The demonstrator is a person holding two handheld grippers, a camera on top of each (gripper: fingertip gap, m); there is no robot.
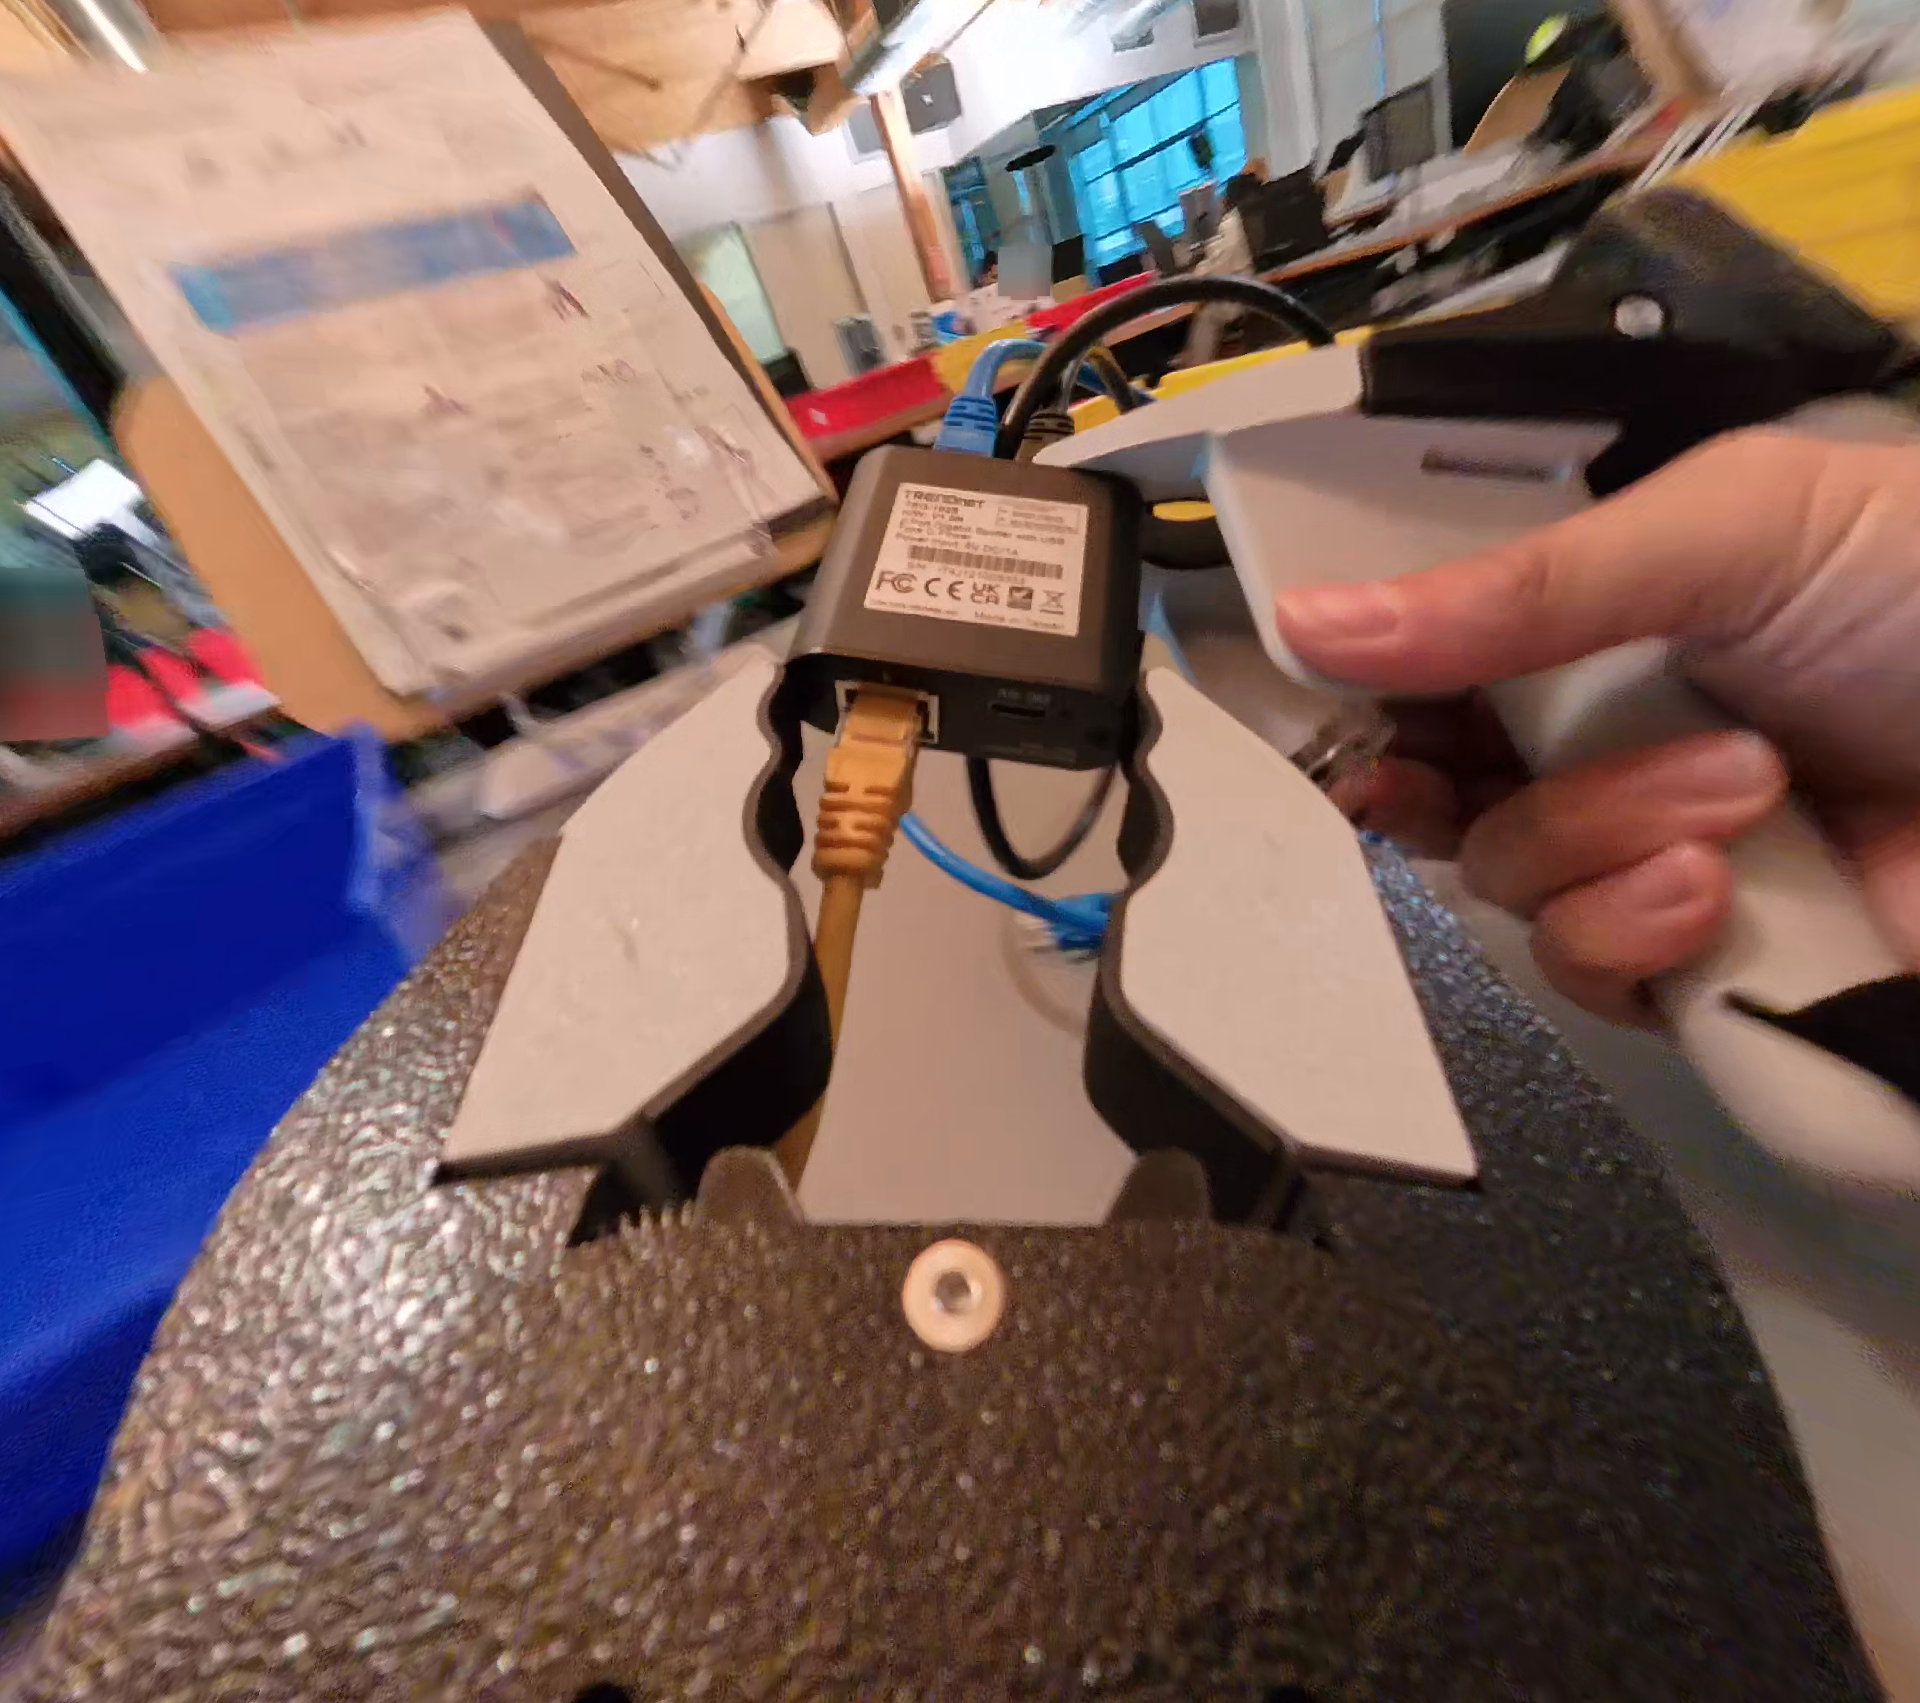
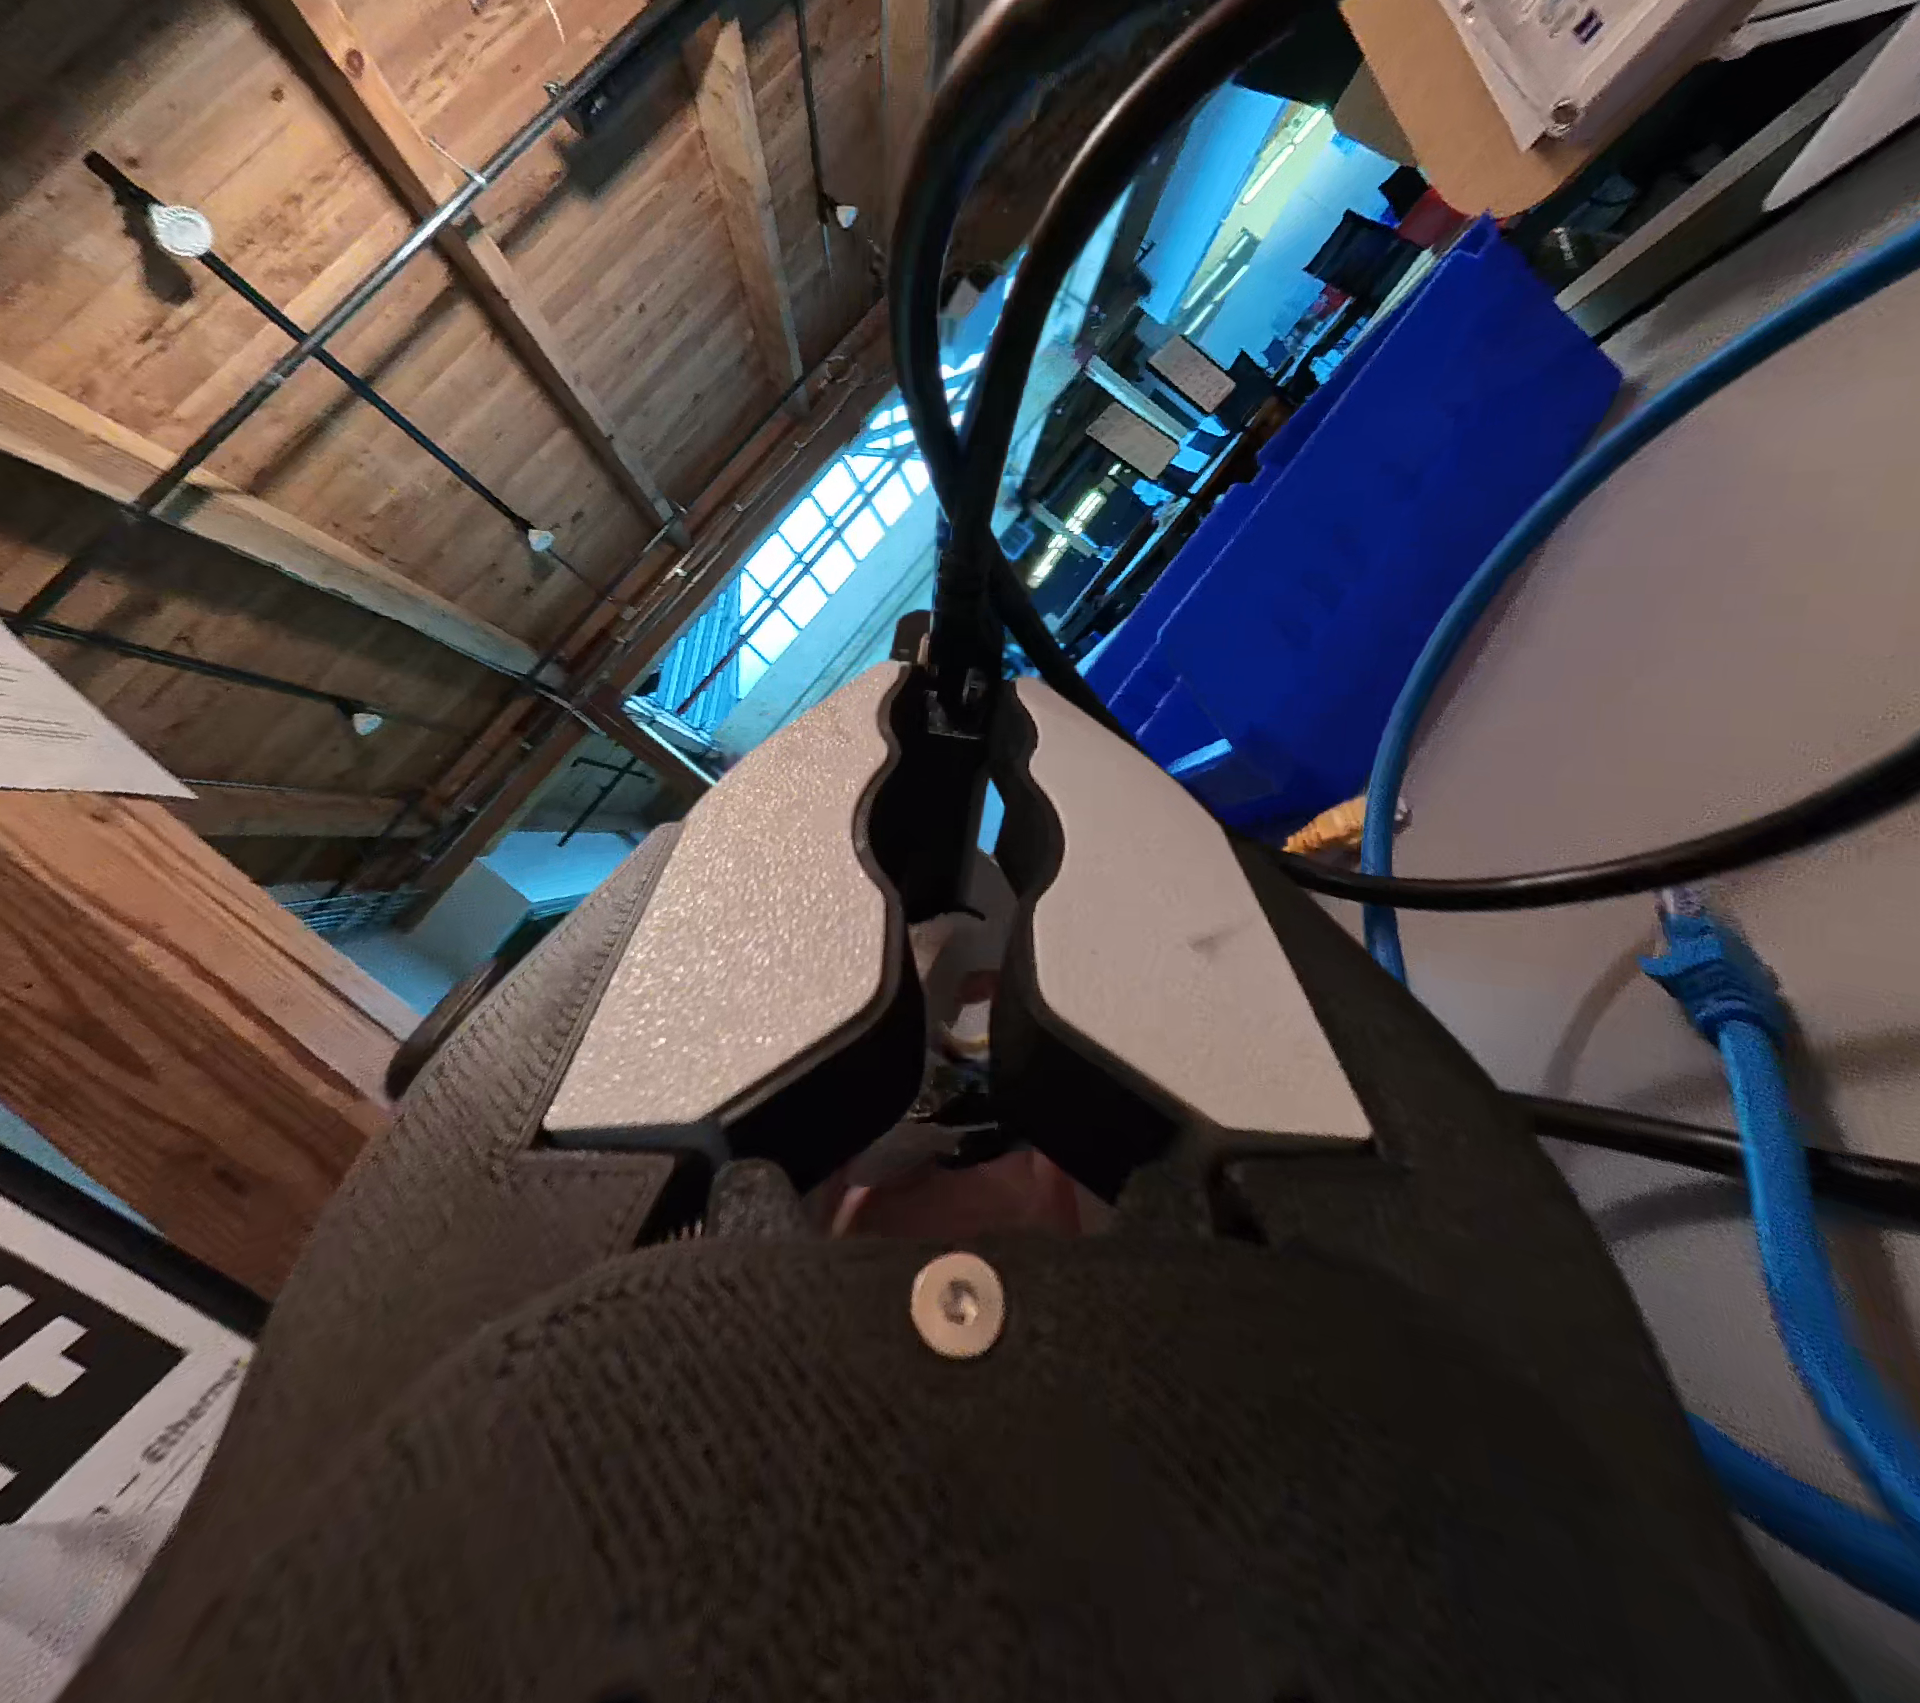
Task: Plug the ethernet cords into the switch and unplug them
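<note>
here, your left gripper [image 1: 956, 697] clamps the small black switch [image 1: 971, 604] by its sides, label up, lifted off the table [image 2: 1714, 614]. a yellow cord [image 1: 857, 812] sits plugged into its near port, blue and black cords at the far end. your right gripper [image 2: 951, 780] pinches the black cord [image 2: 940, 510] at its plug. the switch looks light and rigid; grip cords by the stiff plug (the cable itself flexes).

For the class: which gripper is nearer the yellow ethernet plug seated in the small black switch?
Left. The left gripper clamps the small black switch, the yellow ethernet plug between its fingers. The right gripper pinches a black cable plug at the switch's far end.
</note>
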